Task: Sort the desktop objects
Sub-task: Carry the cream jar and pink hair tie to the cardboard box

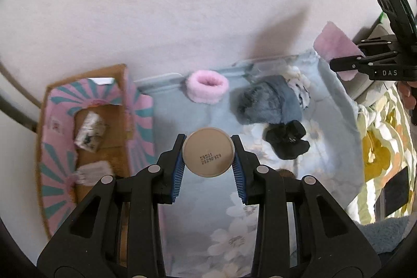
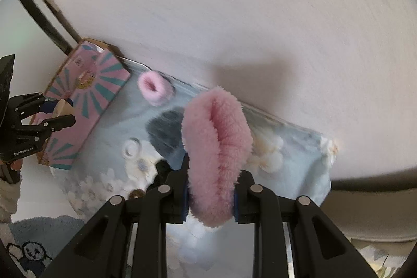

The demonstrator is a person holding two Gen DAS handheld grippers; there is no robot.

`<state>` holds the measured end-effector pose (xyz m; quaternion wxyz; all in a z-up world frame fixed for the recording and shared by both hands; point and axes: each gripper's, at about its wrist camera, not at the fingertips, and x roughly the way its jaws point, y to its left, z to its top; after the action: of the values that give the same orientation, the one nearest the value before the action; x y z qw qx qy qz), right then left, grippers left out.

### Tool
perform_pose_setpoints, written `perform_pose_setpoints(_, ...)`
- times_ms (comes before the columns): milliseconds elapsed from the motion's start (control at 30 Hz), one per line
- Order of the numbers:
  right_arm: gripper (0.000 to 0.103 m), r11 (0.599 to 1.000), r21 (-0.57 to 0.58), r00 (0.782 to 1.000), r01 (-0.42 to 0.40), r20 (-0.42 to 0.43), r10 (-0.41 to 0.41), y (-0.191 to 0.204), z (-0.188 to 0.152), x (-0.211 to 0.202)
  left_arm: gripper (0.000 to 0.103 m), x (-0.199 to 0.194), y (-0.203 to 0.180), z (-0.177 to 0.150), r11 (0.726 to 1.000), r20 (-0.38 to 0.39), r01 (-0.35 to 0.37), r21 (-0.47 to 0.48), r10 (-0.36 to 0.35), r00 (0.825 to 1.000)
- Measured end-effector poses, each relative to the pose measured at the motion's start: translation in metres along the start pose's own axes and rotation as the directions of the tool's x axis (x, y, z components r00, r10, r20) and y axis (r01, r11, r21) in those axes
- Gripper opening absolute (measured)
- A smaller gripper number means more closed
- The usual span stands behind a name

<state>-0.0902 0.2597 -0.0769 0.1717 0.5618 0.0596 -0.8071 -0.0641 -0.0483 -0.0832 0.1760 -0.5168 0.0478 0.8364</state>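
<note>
Beige round tin [image 1: 207,152] (left gripper [image 1: 207,155] clamps it) reads "59531 20290929".

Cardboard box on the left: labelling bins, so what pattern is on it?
Pink with teal sunburst stripes; left wrist view.

The box [image 1: 140,119] is brown card printed with pink and teal rays, and the cloth [image 1: 198,199] under the things is pale blue with white flowers. A pink fluffy band [image 1: 207,86] lies by a grey-blue fuzzy piece [image 1: 271,103] and a black item [image 1: 286,138]; the tin [image 1: 207,151] is beige with black printed digits. Both tools are black with blue pads [image 1: 177,173], the held band [image 2: 216,160] is pink, and the wall [image 1: 182,4] is whitish pink.
</note>
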Motion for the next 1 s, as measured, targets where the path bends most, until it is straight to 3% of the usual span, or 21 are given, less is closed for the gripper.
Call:
perform_pose_setpoints(467, 0.023, 0.981, -0.185, 0.998, -0.052, 0.018, 0.056, 0.094, 0.071, 0.002, 0.03, -0.045, 0.057, -0.013, 0.988, 0.058, -0.049, -0.148, 0.059, 0.997)
perform_pose_setpoints(733, 0.023, 0.945, -0.306, 0.993, -0.116, -0.019, 0.116, 0.167, 0.106, 0.022, 0.03, -0.049, 0.093, -0.047, 0.968, 0.019, -0.1, -0.229, 0.107, 0.994)
perform_pose_setpoints(1000, 0.023, 0.891, -0.415, 0.982, -0.186, -0.095, 0.161, 0.239, 0.118, 0.06, 0.03, -0.043, 0.116, -0.083, 0.947, -0.024, -0.122, -0.298, 0.121, 0.992)
